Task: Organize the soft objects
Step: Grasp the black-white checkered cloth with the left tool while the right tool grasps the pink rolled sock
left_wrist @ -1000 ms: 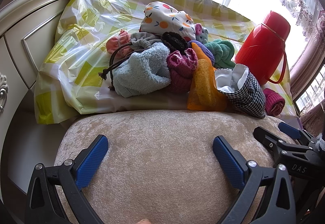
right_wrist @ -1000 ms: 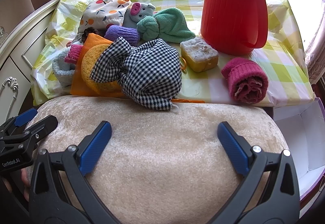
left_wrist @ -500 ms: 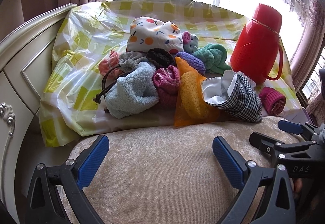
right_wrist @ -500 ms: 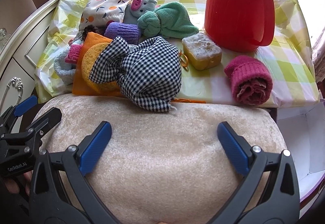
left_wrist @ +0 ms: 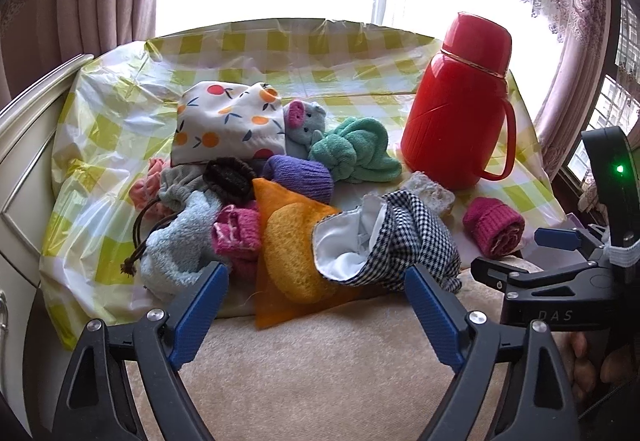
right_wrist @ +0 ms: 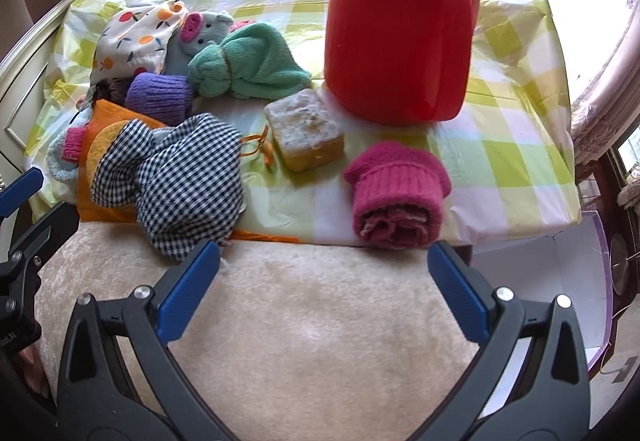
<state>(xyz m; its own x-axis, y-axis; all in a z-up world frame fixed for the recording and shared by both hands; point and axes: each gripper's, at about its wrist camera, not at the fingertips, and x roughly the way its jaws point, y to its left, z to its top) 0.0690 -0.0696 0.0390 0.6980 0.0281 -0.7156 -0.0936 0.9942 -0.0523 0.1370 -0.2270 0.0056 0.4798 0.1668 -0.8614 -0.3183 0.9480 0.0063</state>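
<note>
A heap of soft things lies on a yellow-checked tablecloth (left_wrist: pixel 100 145): a black-and-white checked pouch (left_wrist: pixel 404 241), an orange bag with a yellow sponge (left_wrist: pixel 292 253), a light blue cloth (left_wrist: pixel 176 245), a purple roll (left_wrist: pixel 304 177), a green towel (left_wrist: pixel 356 157) and a fruit-print pouch (left_wrist: pixel 228 121). A rolled pink cloth (right_wrist: pixel 396 193) lies apart, just ahead of my right gripper (right_wrist: pixel 324 285). My left gripper (left_wrist: pixel 316 301) is open and empty over a beige cushion (left_wrist: pixel 320 373), just short of the heap. My right gripper is open and empty.
A tall red thermos jug (right_wrist: pixel 400 21) stands at the back right. A yellowish sponge block (right_wrist: pixel 304 129) lies beside it. A white box (right_wrist: pixel 560 281) sits low on the right of the cushion. A cream cabinet (left_wrist: pixel 16 145) is on the left.
Both grippers have moved forward and up toward the table; the heap and the pink roll now sit closer to the fingertips. Both stay open.
</note>
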